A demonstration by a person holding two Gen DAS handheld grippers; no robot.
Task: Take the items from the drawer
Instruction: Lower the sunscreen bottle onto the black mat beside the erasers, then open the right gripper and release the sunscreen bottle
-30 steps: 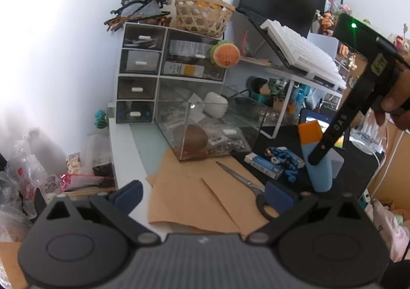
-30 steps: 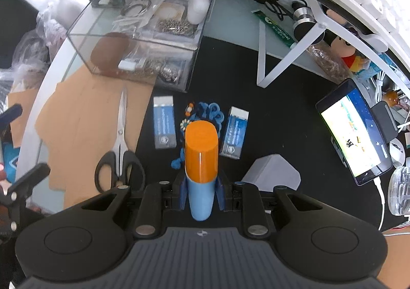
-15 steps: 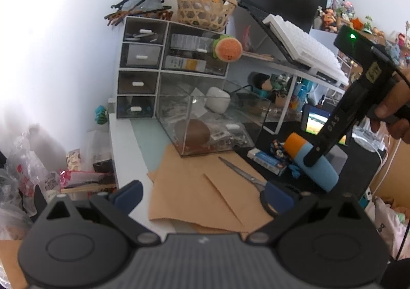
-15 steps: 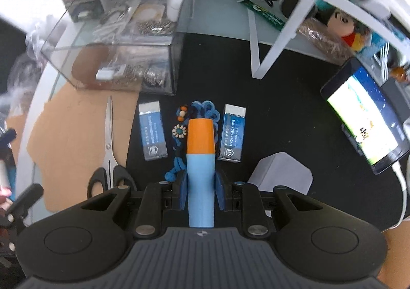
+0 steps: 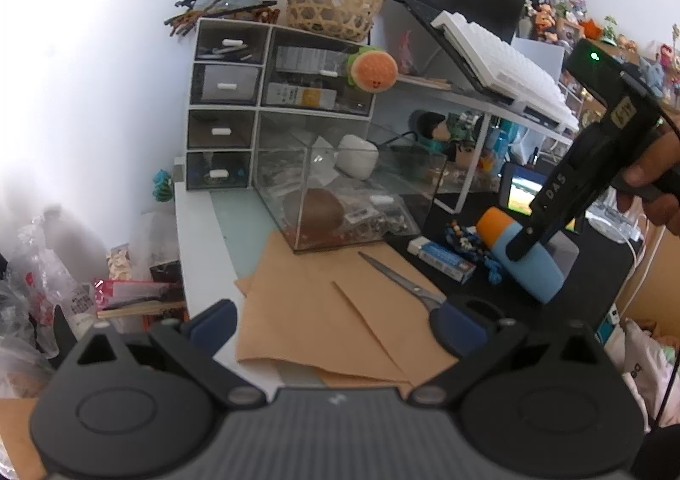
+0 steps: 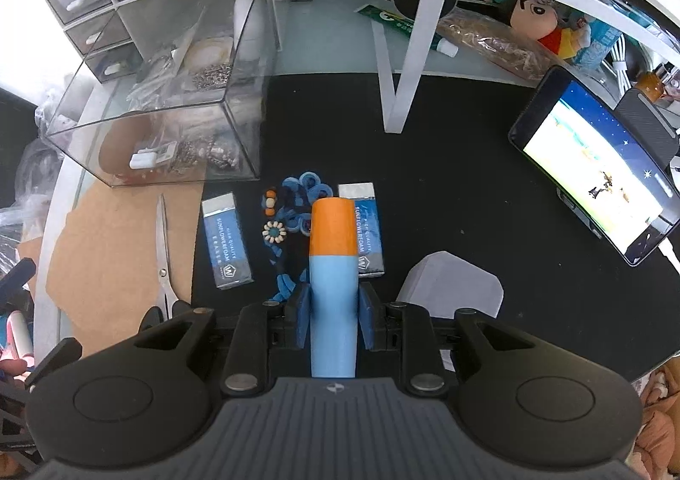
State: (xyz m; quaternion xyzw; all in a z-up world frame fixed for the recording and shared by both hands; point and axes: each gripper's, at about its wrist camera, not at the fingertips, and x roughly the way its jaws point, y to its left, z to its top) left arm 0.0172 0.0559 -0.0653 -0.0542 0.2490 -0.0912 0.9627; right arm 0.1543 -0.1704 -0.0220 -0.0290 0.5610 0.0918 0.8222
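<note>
The clear drawer [image 6: 161, 114] sits pulled out at ten o'clock while the right gripper [image 6: 333, 318] clamps a blue-and-orange tube [image 6: 332, 267] and the left gripper [image 5: 335, 320] gapes wide, holding nothing.

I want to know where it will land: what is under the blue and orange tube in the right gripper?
Under the blue and orange tube lie a blue beaded cord and the edge of the right eraser, on the black mat. The tube hides what is directly beneath it.
</note>
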